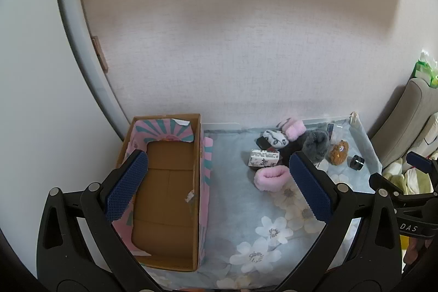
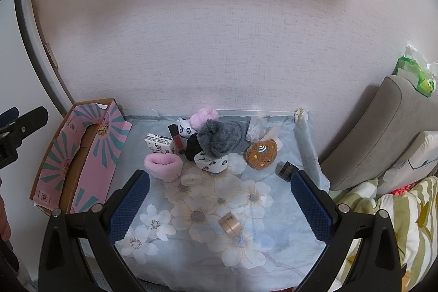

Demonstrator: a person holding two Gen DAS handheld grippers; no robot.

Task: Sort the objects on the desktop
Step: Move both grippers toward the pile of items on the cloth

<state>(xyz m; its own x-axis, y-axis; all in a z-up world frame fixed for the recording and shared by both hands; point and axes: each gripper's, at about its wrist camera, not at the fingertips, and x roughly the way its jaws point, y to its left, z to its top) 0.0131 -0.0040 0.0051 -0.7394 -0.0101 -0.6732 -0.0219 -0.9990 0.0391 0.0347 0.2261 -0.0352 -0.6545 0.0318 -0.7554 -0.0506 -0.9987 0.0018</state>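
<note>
Both grippers, left (image 1: pixel 217 184) and right (image 2: pixel 220 205), hang spread apart above the floral cloth (image 2: pixel 191 245); cardboard box (image 1: pixel 167 190) hugs its left edge, pink scrunchie (image 2: pixel 163 165) fronting the far clutter.

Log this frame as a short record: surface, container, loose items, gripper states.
surface: floral cloth
container: cardboard box, nothing seen inside, at the cloth's left edge
pile: pink band, printed carton, grey fluffy item, brown plush
apart from pile: black jar, gold jar
left gripper: open, holds nothing
right gripper: open, holds nothing
</note>
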